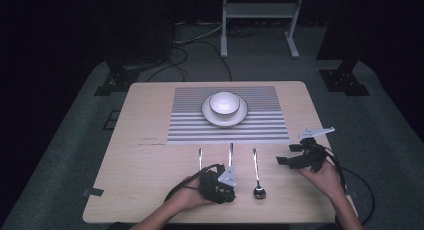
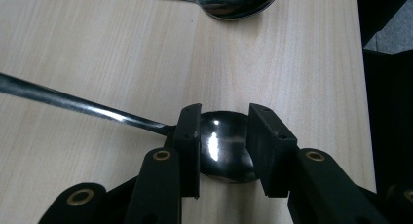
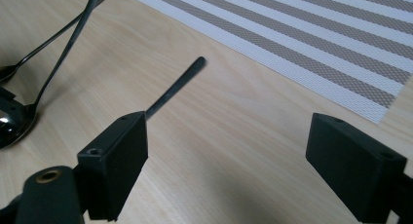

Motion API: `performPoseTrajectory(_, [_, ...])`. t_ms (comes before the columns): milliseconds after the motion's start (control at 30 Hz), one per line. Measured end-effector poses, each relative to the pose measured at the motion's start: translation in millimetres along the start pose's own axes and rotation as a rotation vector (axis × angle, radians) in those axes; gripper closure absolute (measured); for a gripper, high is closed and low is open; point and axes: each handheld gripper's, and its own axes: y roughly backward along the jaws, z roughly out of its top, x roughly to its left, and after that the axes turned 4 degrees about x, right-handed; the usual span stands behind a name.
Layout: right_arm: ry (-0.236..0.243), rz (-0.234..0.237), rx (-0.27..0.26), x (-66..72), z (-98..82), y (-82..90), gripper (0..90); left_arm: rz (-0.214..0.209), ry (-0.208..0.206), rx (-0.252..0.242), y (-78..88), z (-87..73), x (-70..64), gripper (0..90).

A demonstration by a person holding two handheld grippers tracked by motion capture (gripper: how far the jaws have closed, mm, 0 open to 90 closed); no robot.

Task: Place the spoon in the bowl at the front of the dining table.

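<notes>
High view: bowl sits on plate. Left tongs clamp spoon bowl; right tongs wide open, empty.

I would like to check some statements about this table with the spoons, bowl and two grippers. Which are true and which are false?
1. The left gripper is closed on the bowl of a spoon. True.
2. The right gripper holds a spoon. False: its jaws stand wide apart with nothing between them.
3. The white bowl sits on a plate on the striped placemat. True.
4. The spoons lie on the placemat. False: they lie on the bare wooden table, nearer the person.
5. A second spoon lies beside the gripped one. True.
</notes>
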Motion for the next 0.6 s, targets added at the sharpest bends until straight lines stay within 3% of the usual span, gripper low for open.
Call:
performPoseTrajectory(67, [0.009, 0.021, 0.008, 9.3, 6.1, -0.8, 14.1, 0.001, 0.005, -0.005, -0.1, -0.6, 0.4, 66.2])
performPoseTrajectory(333, [0.074, 0.019, 0.029, 37.0, 27.6, -4.9, 14.2, 0.005, 0.005, -0.011, 0.0, -1.5, 0.2, 66.2])
performPoseTrajectory(433, [0.121, 0.024, 0.062, 53.0, 39.5, -12.3, 14.2, 0.004, 0.006, -0.012, 0.1, -1.6, 0.3, 66.2])
performPoseTrajectory(600, [0.152, 0.032, 0.088, 63.9, 50.1, -21.9, 14.2, 0.002, 0.012, -0.014, -0.1, -1.8, 0.0, 66.2])
